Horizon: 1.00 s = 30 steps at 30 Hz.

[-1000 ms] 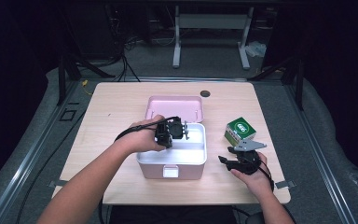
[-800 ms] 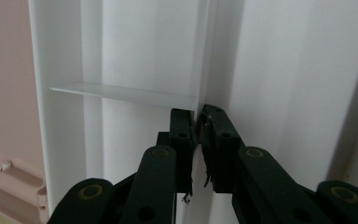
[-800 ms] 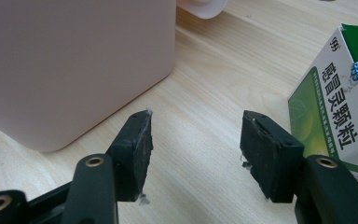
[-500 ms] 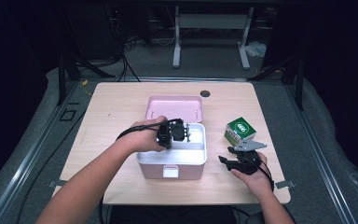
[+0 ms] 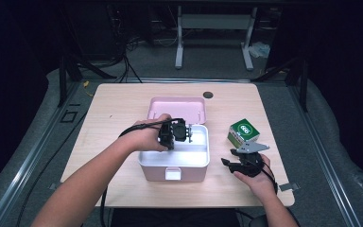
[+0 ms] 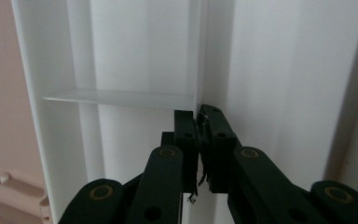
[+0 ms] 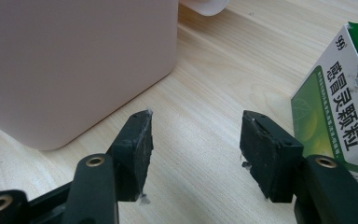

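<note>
**Left gripper.** The left gripper (image 5: 182, 134) is reaching down into the open pink storage box (image 5: 170, 172), which is sitting at the centre of the table (image 5: 118, 109). In the left gripper view, the left gripper (image 6: 198, 116) is straddling the thin upright divider (image 6: 198, 56) of the white inner tray (image 5: 196, 153). Its jaws have just been closing and are now standing narrow, with the divider's edge between them and the pads pinching it. This wall is judged to be the grip point because it is the only thin, raised part of the tray that narrow jaws can clamp; the grip is probably serving to lift the tray out or to steady it.

**Lid.** The pink lid (image 5: 177, 106) is lying flat at 12 o'clock from the box, touching or just beside its far rim. Parked there, it is leaving the opening free and the near side clear for both forearms.

**Right gripper.** The right gripper (image 5: 229, 163) is resting low over the table at 4 o'clock from the box. In the right gripper view, the right gripper (image 7: 196, 126) is holding its jaws wide with bare tabletop between them.

**Carton.** The green medicine carton (image 5: 242, 132) is standing at 3 o'clock from the box, well apart from it, and at 12 o'clock from the right gripper. In the right gripper view the carton (image 7: 335, 126) is sitting just beside one jaw and outside the gap. The open, waiting pose suggests that this hand is being kept ready for the carton.
</note>
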Available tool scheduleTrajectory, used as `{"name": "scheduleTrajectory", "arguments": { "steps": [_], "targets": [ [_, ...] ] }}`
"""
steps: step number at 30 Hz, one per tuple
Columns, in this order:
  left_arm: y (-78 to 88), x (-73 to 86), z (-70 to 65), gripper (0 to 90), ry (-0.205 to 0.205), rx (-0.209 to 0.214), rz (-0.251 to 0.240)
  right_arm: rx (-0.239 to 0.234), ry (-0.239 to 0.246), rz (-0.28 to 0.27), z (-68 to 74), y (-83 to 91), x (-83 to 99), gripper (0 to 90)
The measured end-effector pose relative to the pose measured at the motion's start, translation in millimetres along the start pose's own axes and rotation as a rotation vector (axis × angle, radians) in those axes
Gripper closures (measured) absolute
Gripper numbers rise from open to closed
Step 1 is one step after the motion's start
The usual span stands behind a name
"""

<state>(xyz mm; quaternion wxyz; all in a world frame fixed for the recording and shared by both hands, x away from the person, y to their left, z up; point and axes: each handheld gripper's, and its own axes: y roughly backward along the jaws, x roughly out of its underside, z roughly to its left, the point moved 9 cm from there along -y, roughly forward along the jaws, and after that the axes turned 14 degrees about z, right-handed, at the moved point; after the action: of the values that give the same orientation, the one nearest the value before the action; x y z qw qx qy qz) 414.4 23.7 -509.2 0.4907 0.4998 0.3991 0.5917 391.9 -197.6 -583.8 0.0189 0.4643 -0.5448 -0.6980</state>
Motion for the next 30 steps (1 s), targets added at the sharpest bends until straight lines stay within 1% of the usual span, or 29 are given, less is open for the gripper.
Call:
{"name": "scheduleTrajectory", "arguments": {
  "steps": [5, 10, 13, 14, 18, 19, 20, 23, 24, 26, 27, 28, 29, 30],
  "targets": [
    [2.2, 0.5, -0.6, 86.5, -0.004, 0.02, 0.006, -0.002, -0.009, -0.009, -0.6, 0.1, -0.2, 43.3],
    [7.2, 2.8, -0.2, 87.8, 0.004, 0.018, -0.009, -0.003, -0.006, -0.008, -0.4, -0.2, -0.3, 43.4],
    [13.2, 5.2, 0.8, 88.8, 0.009, 0.009, -0.022, -0.002, -0.004, 0.0, 0.0, -0.5, 0.0, 43.4],
    [15.6, 5.9, 1.4, 89.1, 0.014, -0.001, -0.027, -0.001, -0.003, 0.001, 0.1, -0.6, 0.0, 43.4],
    [24.1, 8.4, 0.5, 89.1, 0.018, -0.015, -0.034, 0.0, 0.0, 0.0, -0.2, -0.6, -0.2, 43.4],
    [24.1, 8.4, 0.5, 89.1, 0.018, -0.015, -0.034, 0.0, 0.0, 0.0, -0.2, -0.6, -0.2, 43.4],
    [29.9, 10.2, 1.0, 89.1, 0.031, -0.024, -0.045, 0.0, -0.003, -0.001, -0.3, -0.5, -0.2, 43.5],
    [35.2, 13.3, 1.9, 89.1, 0.036, -0.031, -0.046, 0.0, -0.002, -0.002, -0.1, -0.4, -0.2, 43.5],
    [37.9, 15.4, 2.1, 89.1, 0.035, -0.027, -0.04, 0.001, -0.002, -0.001, -0.1, -0.3, -0.2, 43.5],
    [38.8, 16.1, 2.3, 89.1, 0.041, -0.029, -0.042, 0.001, -0.001, -0.001, 0.0, -0.4, -0.2, 43.5],
    [40.7, 17.6, 3.5, 89.1, 0.043, -0.036, -0.039, 0.002, -0.001, 0.001, -0.1, -0.6, -0.1, 43.5],
    [42.2, 18.9, 5.2, 89.1, 0.047, -0.046, -0.042, 0.002, -0.001, 0.001, -0.1, -0.6, -0.1, 43.5],
    [46.5, 22.9, 7.9, 89.1, 0.07, -0.047, -0.051, 0.003, -0.003, -0.001, -0.3, -0.6, -0.4, 43.5],
    [46.5, 22.9, 7.9, 89.1, 0.07, -0.047, -0.051, 0.003, -0.003, -0.001, -0.3, -0.6, -0.4, 43.5]
  ]
}}
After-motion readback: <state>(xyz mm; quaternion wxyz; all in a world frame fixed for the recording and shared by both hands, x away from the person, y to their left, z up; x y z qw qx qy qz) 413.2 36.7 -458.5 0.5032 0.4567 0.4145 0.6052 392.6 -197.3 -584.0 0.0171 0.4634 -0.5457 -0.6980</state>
